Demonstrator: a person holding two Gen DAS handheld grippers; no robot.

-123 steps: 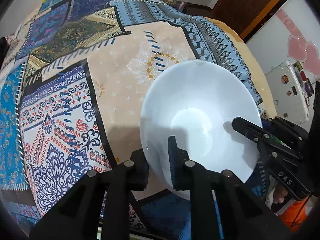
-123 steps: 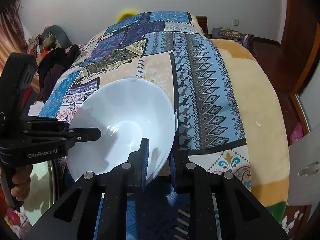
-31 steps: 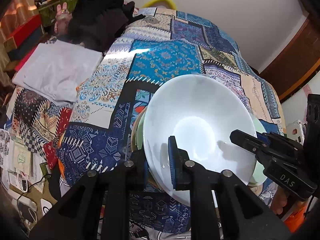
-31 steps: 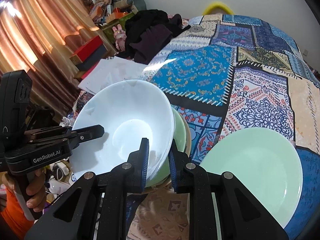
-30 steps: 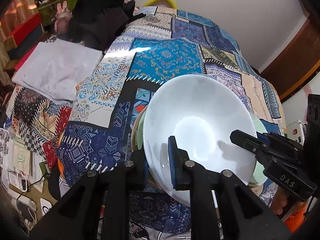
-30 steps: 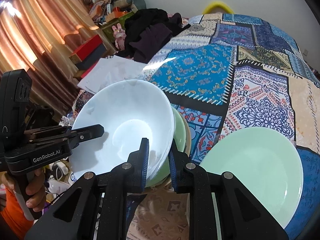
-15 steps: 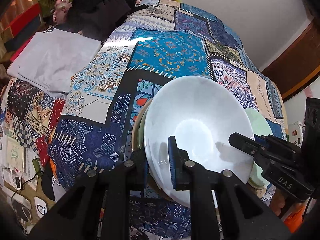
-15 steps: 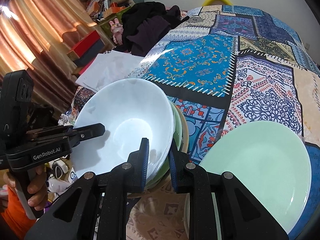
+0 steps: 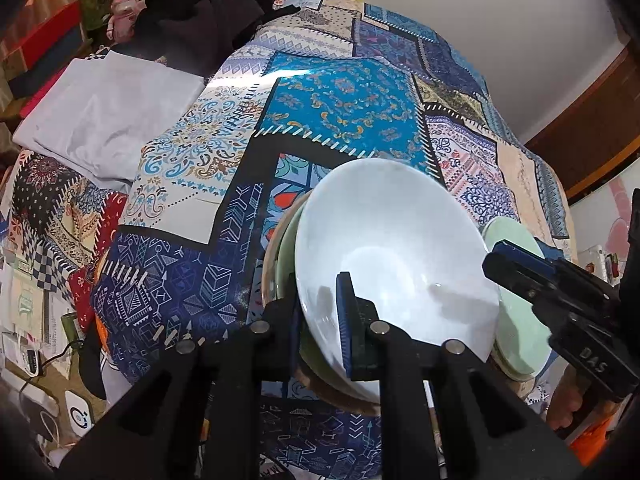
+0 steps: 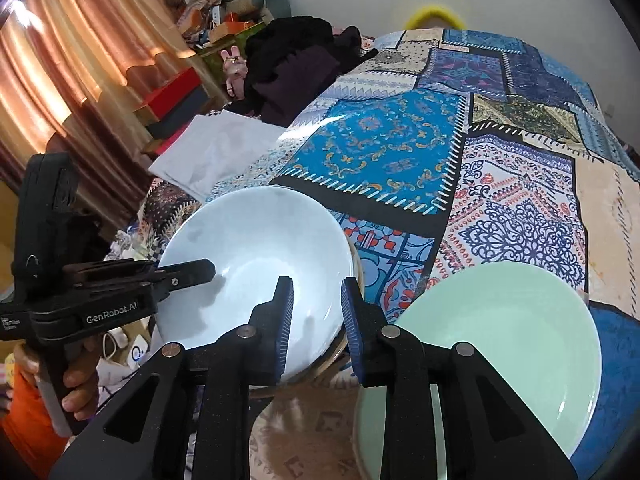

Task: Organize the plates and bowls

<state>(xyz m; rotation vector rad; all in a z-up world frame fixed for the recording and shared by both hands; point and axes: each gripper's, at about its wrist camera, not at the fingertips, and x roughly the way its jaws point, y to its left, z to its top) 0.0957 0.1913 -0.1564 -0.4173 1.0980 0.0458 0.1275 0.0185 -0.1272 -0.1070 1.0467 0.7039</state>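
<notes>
A white bowl (image 9: 392,260) (image 10: 248,256) sits nested on a stack of bowls, with a pale green bowl (image 9: 286,264) and a tan one under it. My left gripper (image 9: 320,320) is shut on the white bowl's near rim, one finger inside and one outside. It shows from the side in the right wrist view, where the left gripper (image 10: 200,272) reaches in from the left. My right gripper (image 10: 318,320) straddles the opposite rim. Its jaws are opening, and a gap shows between its pads and the rim. A pale green plate (image 10: 500,344) (image 9: 516,332) lies flat just right of the stack.
Everything rests on a bed under a patchwork quilt (image 9: 340,108). A folded white cloth (image 9: 108,120) and a heap of dark clothes (image 9: 208,12) lie at the far left. Boxes and a curtain (image 10: 80,40) stand beyond the bed's left edge. Cables and small items lie on the floor below.
Both hands carried the white bowl across the bed to the stack beside the green plate. In the last half second the right gripper's jaws parted off the rim.
</notes>
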